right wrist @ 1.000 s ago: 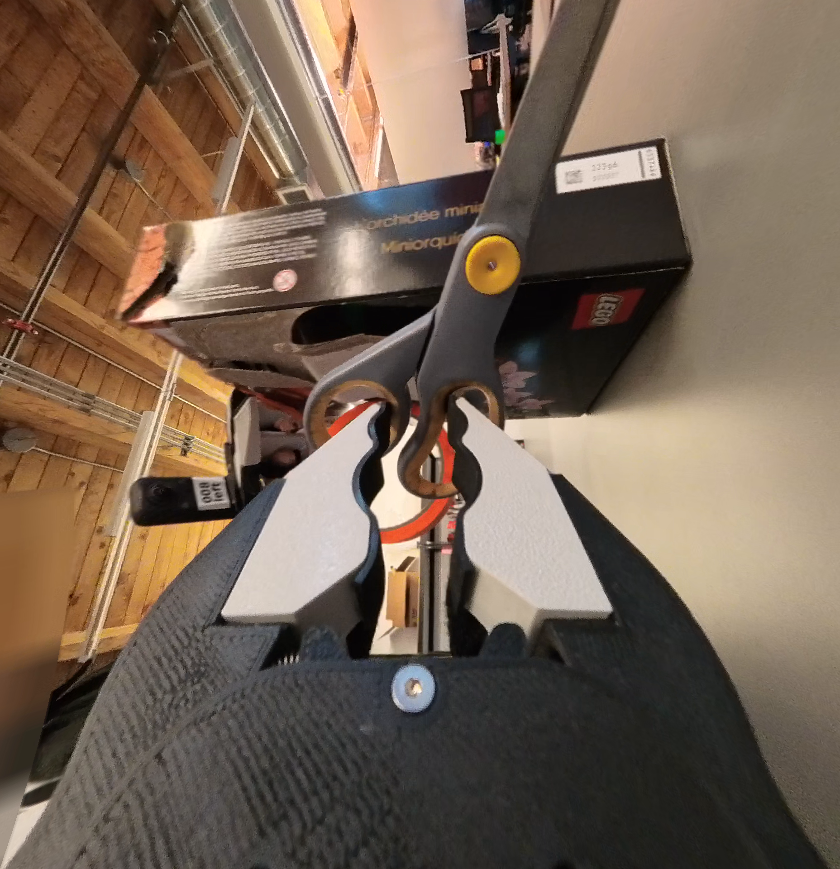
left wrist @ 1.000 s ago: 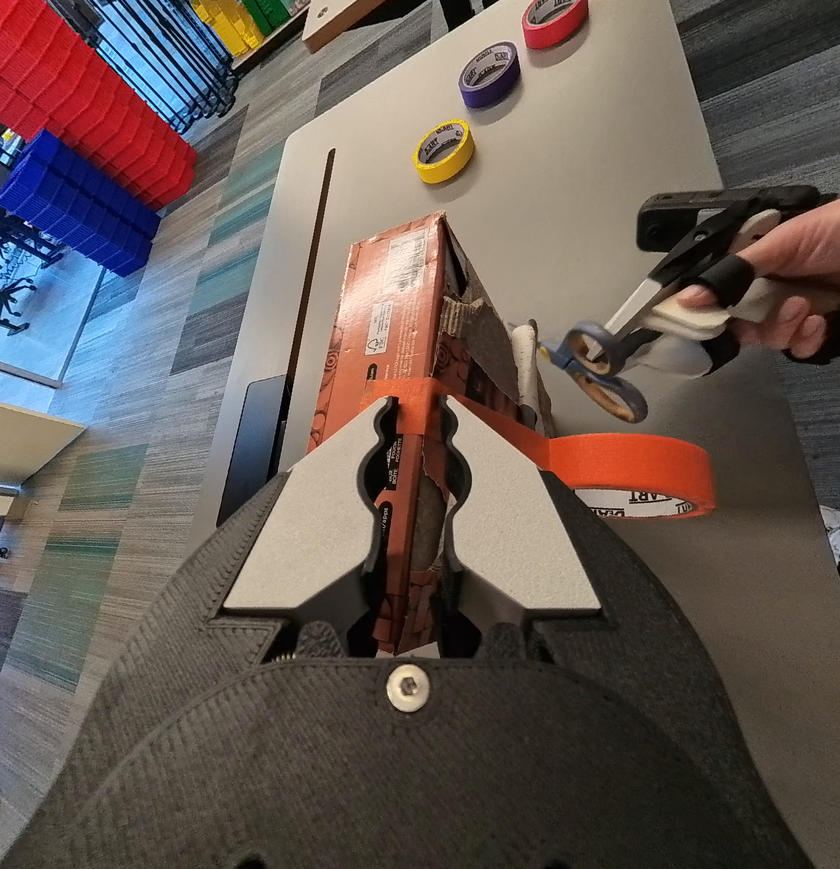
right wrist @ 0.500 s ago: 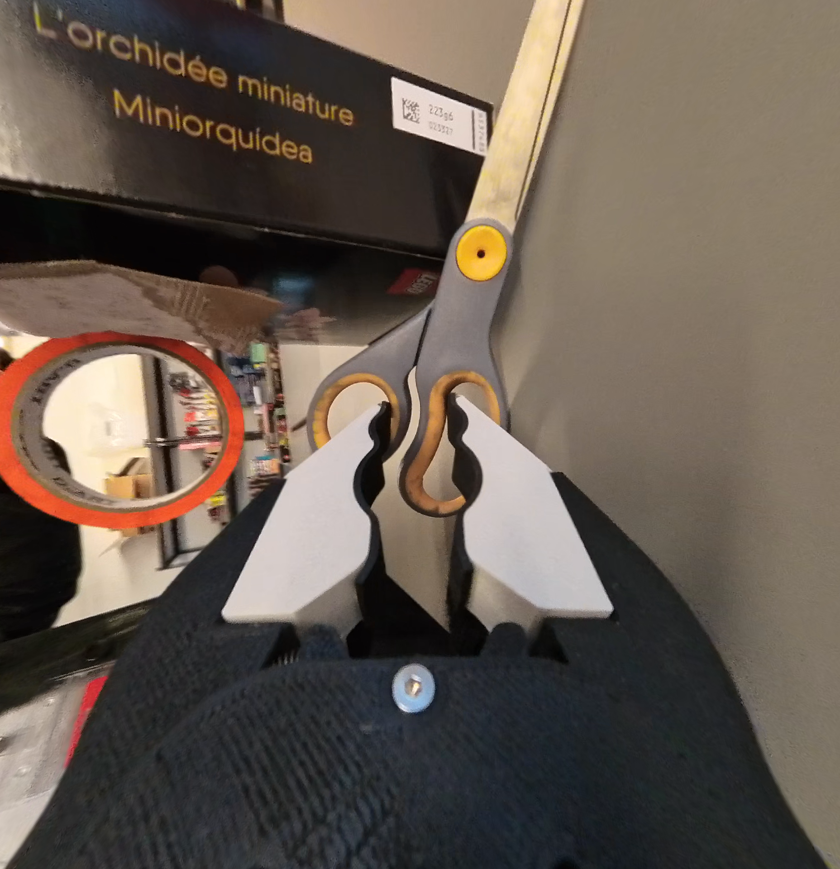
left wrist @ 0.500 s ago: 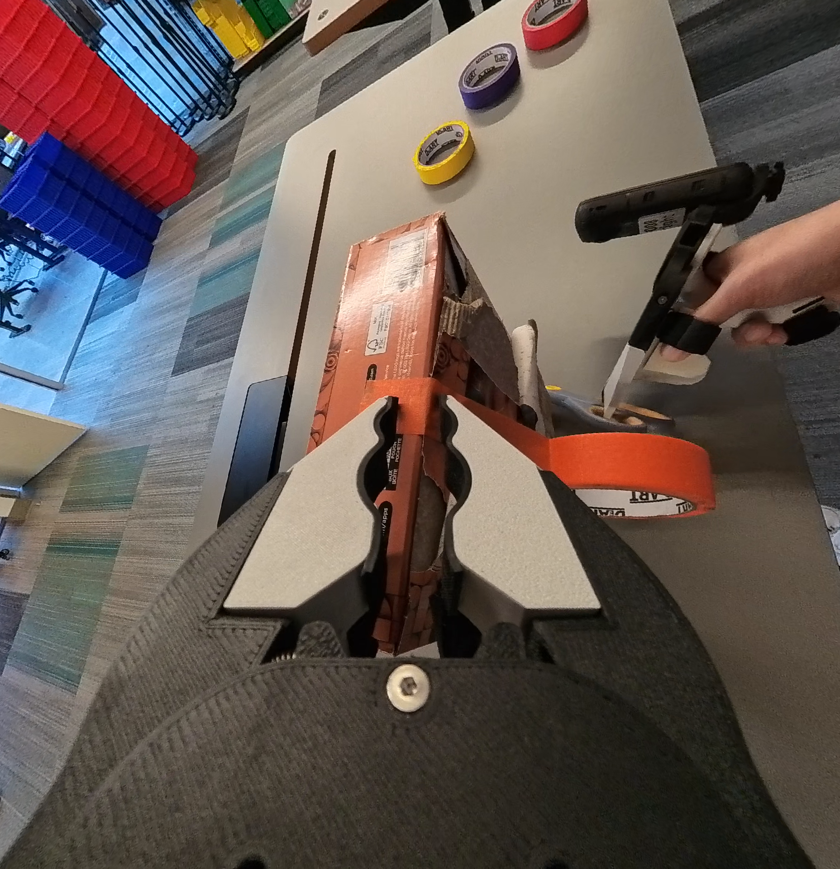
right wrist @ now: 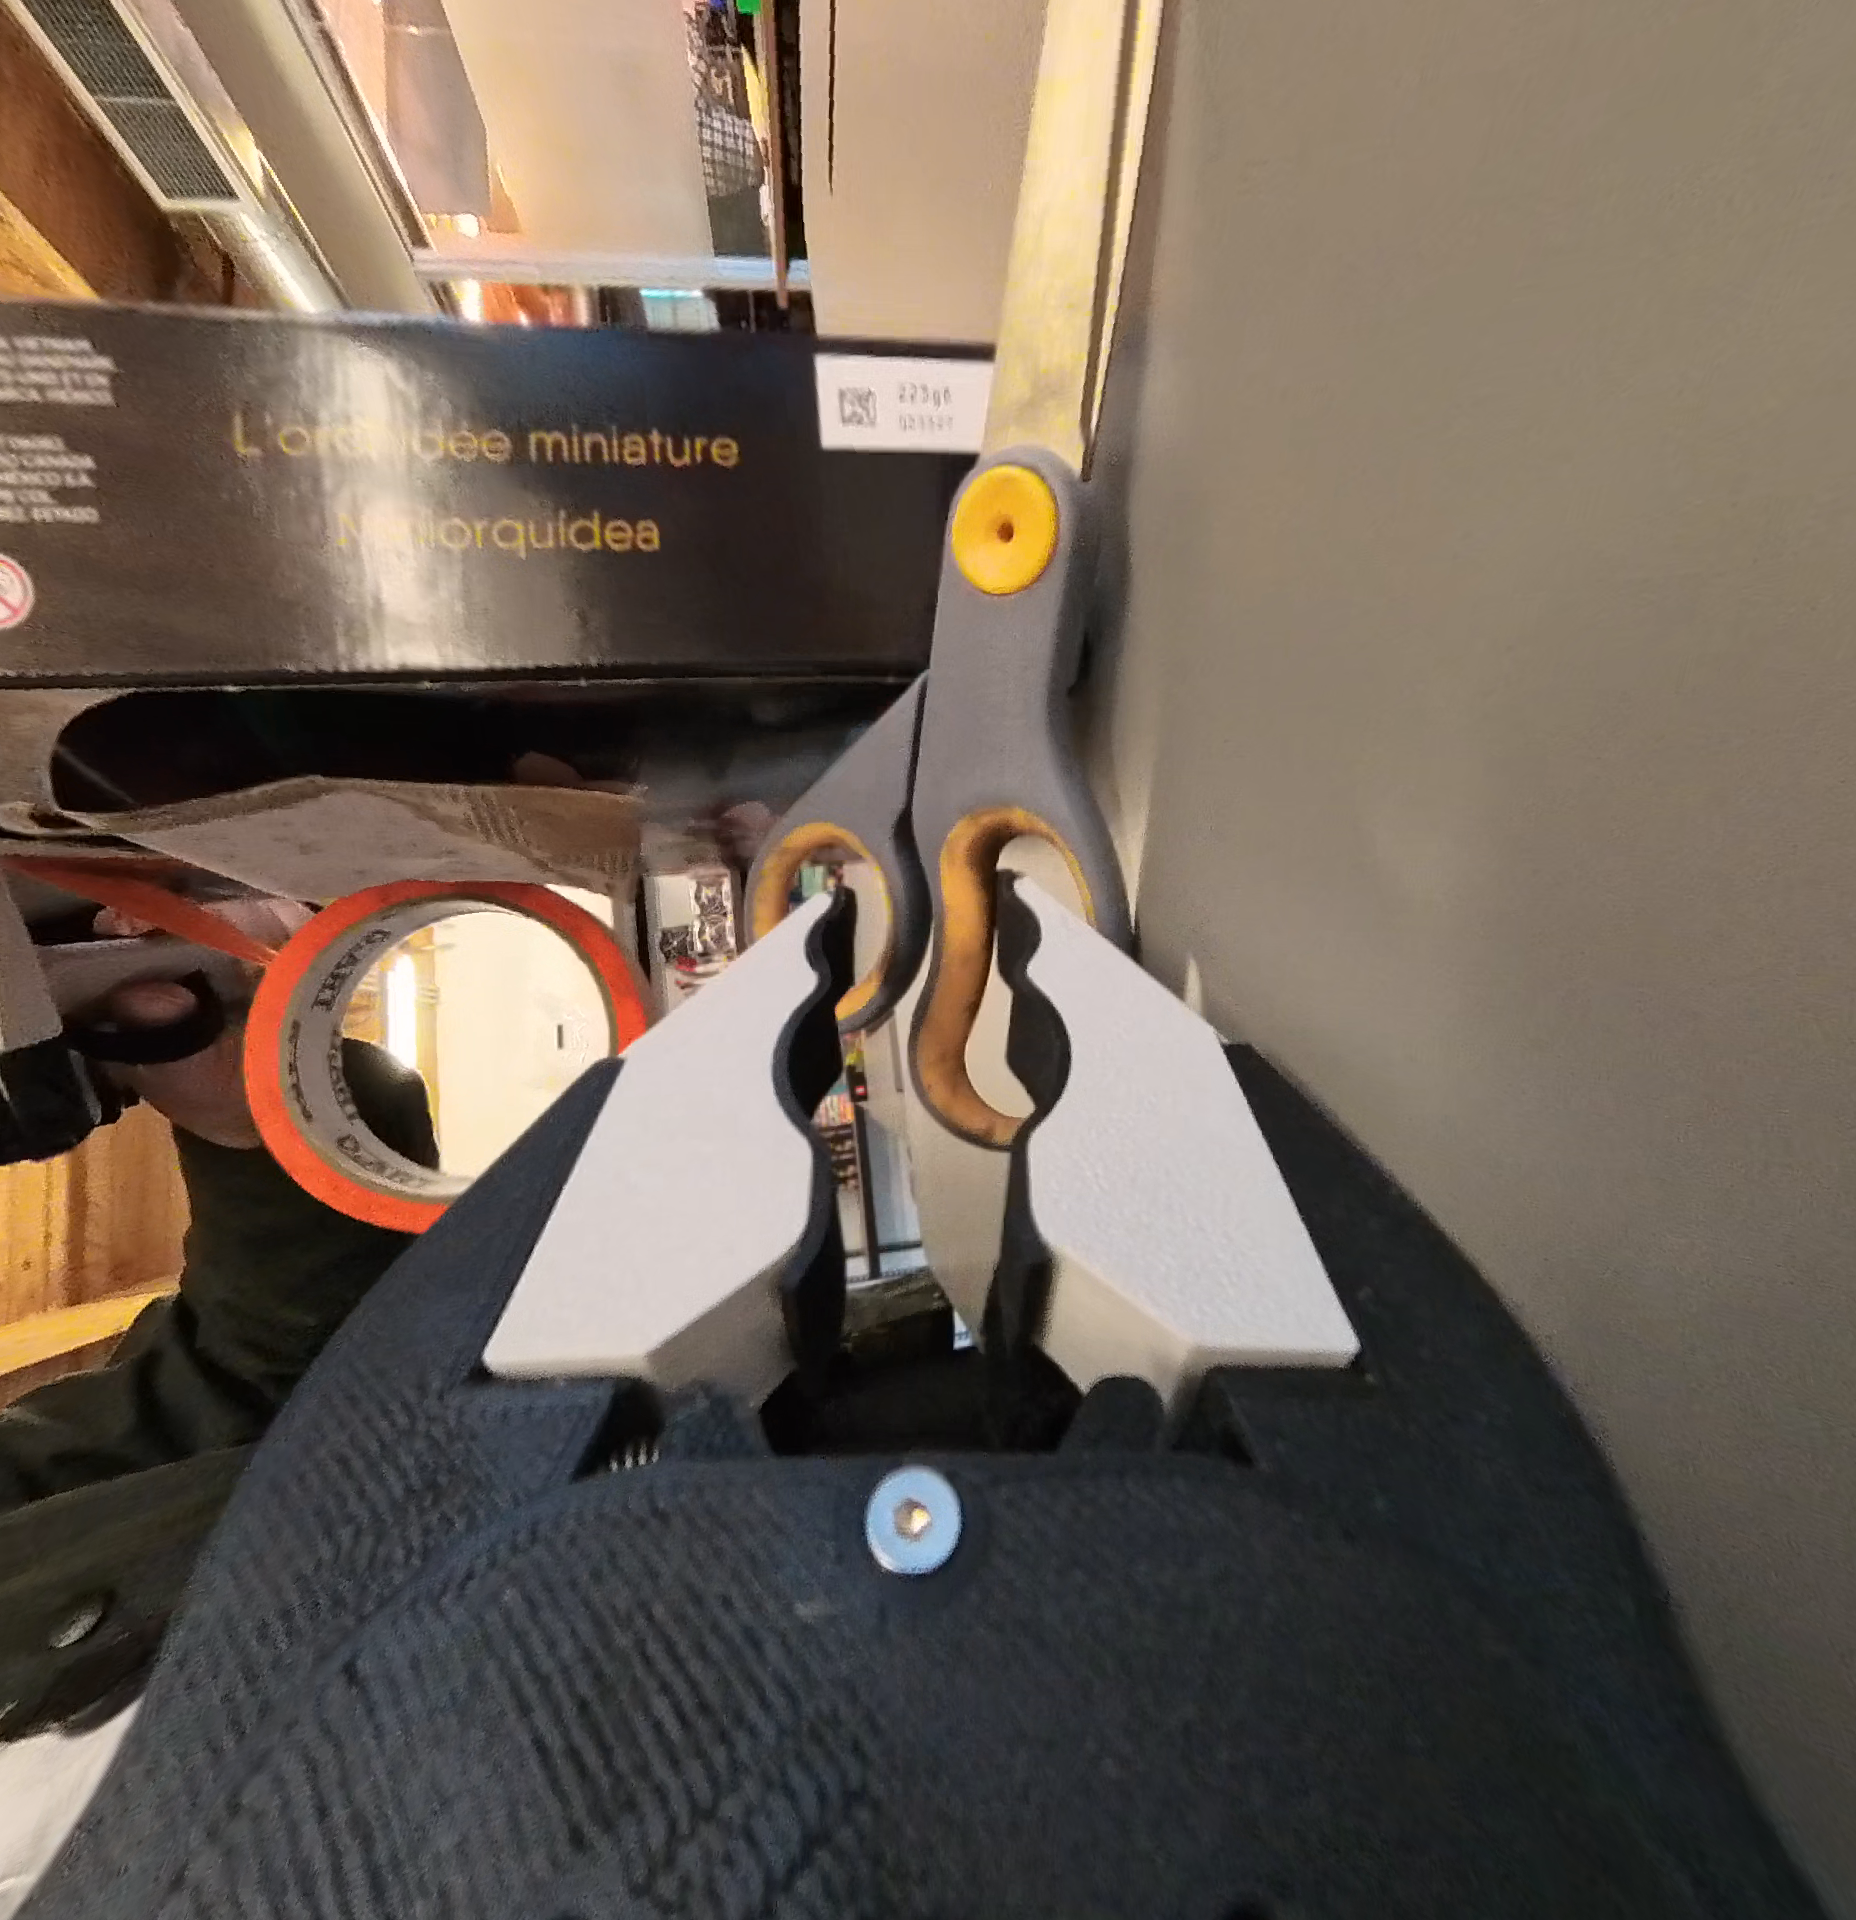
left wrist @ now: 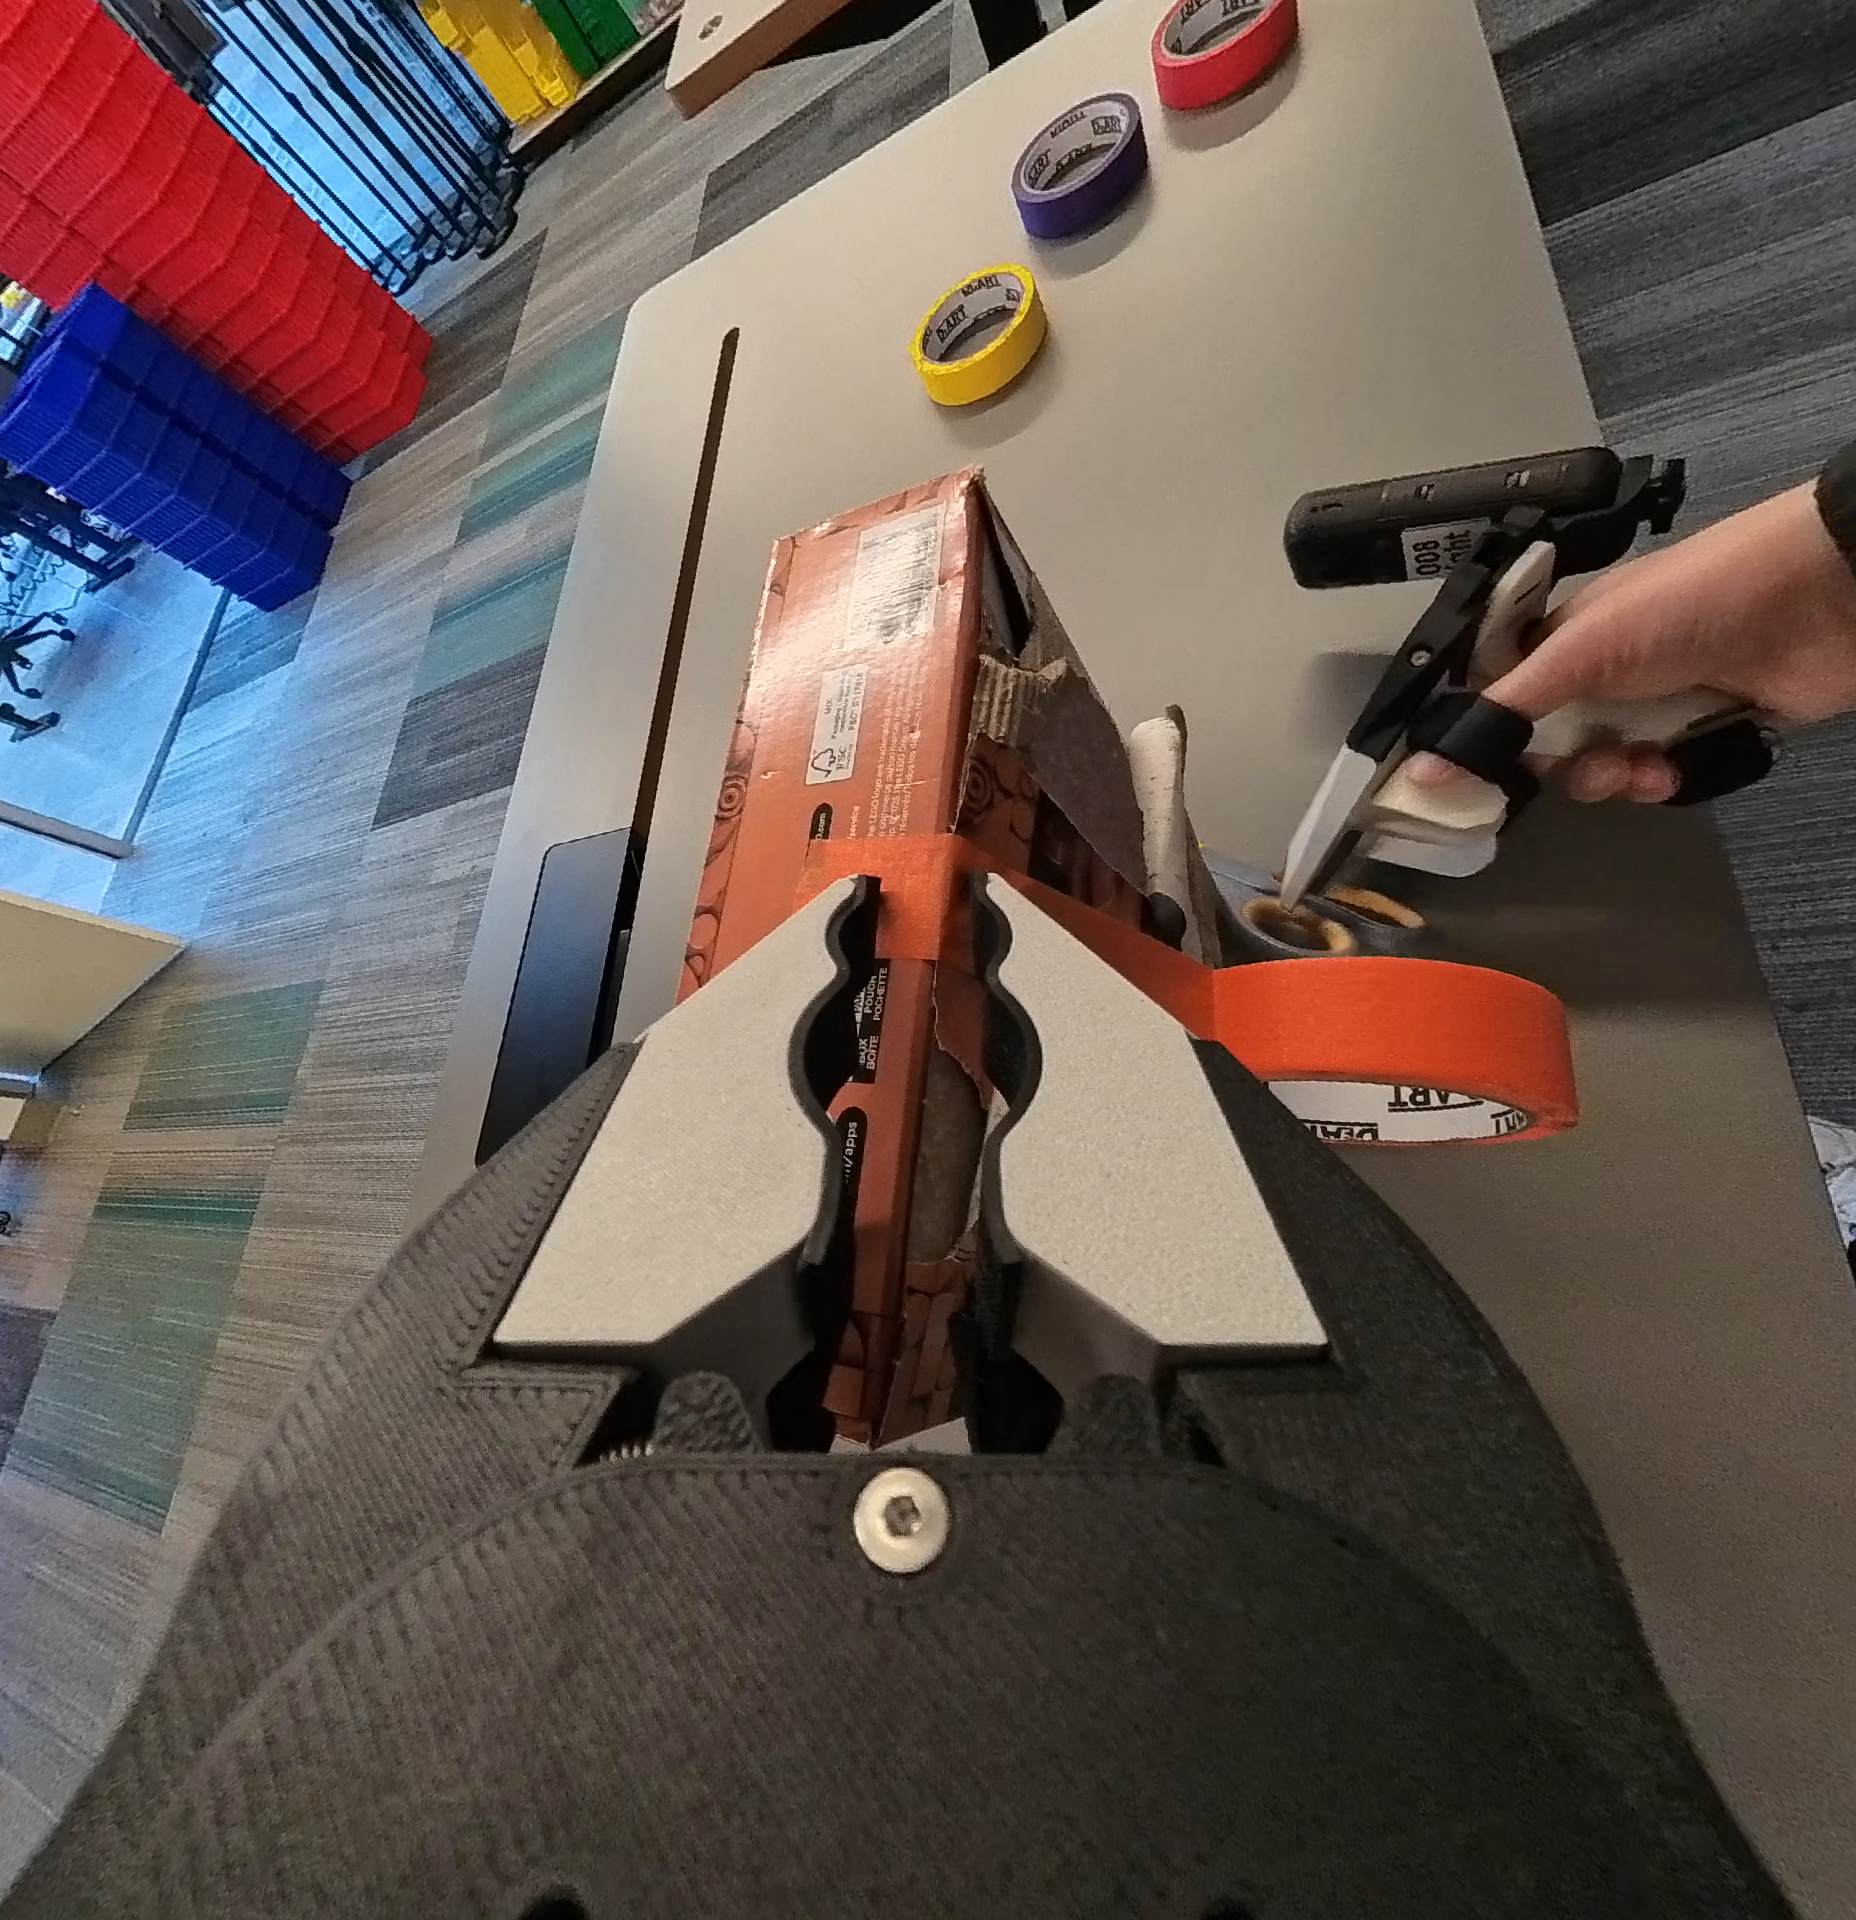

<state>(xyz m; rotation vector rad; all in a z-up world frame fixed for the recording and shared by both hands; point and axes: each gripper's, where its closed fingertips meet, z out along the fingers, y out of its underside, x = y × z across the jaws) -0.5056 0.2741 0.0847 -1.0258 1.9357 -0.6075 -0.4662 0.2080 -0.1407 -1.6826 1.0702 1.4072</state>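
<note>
Two grippers at a cardboard box, one on the box and one on scissors.

The left gripper (left wrist: 924, 904) is clenched on the narrow top edge of a tall rust-red cardboard box (left wrist: 862, 665) with a torn flap, standing on a smooth grey table (left wrist: 1319, 343). A strip of matte orange tape crosses the box and runs to its roll (left wrist: 1423, 1049) on the table beside it. The right gripper (right wrist: 924, 914) has its grey wedge-shaped fingers threaded into the yellow-lined loops of grey-handled scissors (right wrist: 1007, 665) lying on the table beside the box; whether it squeezes them I cannot tell. Yellow (left wrist: 978, 345), purple (left wrist: 1082, 164) and red (left wrist: 1223, 44) tape rolls lie farther off.
</note>
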